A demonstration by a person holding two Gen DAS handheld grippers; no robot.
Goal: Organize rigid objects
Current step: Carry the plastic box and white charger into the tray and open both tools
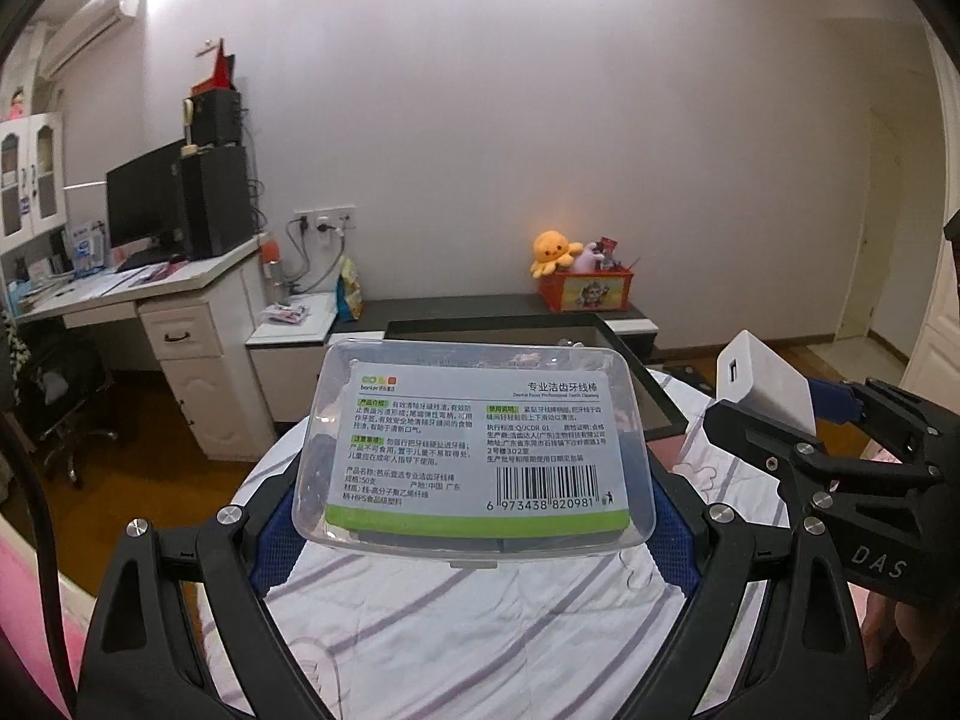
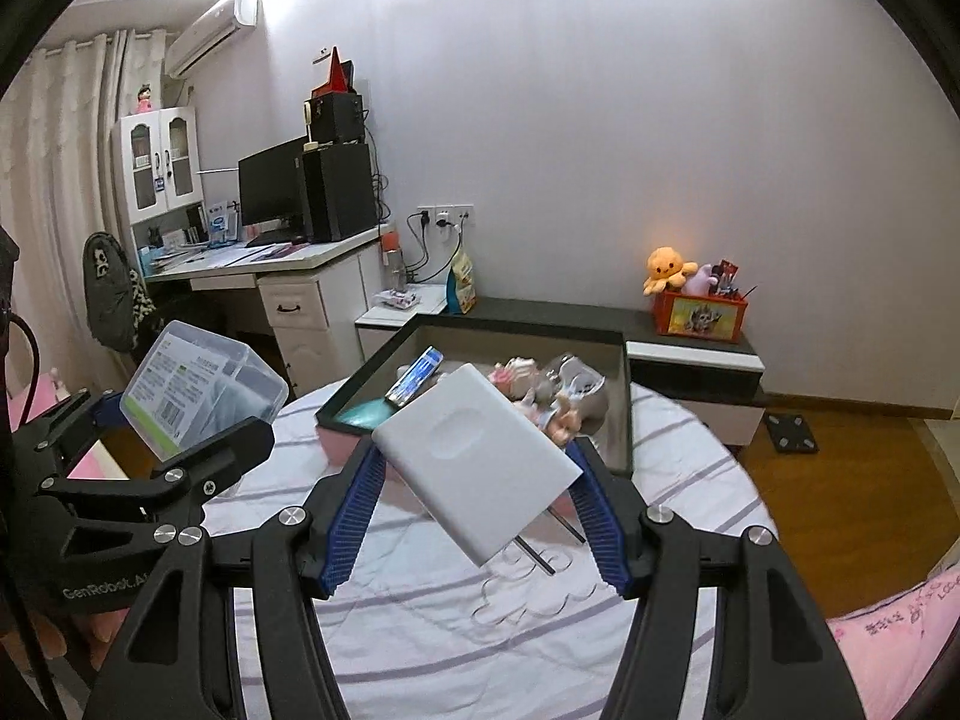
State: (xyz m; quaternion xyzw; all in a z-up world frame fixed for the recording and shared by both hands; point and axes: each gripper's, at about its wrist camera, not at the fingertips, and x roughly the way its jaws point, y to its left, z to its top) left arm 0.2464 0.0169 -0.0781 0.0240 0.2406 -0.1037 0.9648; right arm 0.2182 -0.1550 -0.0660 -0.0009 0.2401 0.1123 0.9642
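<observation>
A clear plastic floss-pick box (image 1: 471,450) is clamped between the blue pads of the left gripper (image 1: 474,516), label side up. A white charger block (image 2: 477,459) is gripped tilted in the right gripper (image 2: 480,510). Just beyond both, a black tray (image 2: 624,408) holding small items is seen on the striped bedsheet (image 2: 420,630).

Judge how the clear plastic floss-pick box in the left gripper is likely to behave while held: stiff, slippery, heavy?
The clear plastic box keeps its shape between the left gripper pads, so it is probably stiff. Its glossy walls may slip. It looks thin-walled, likely light.
</observation>
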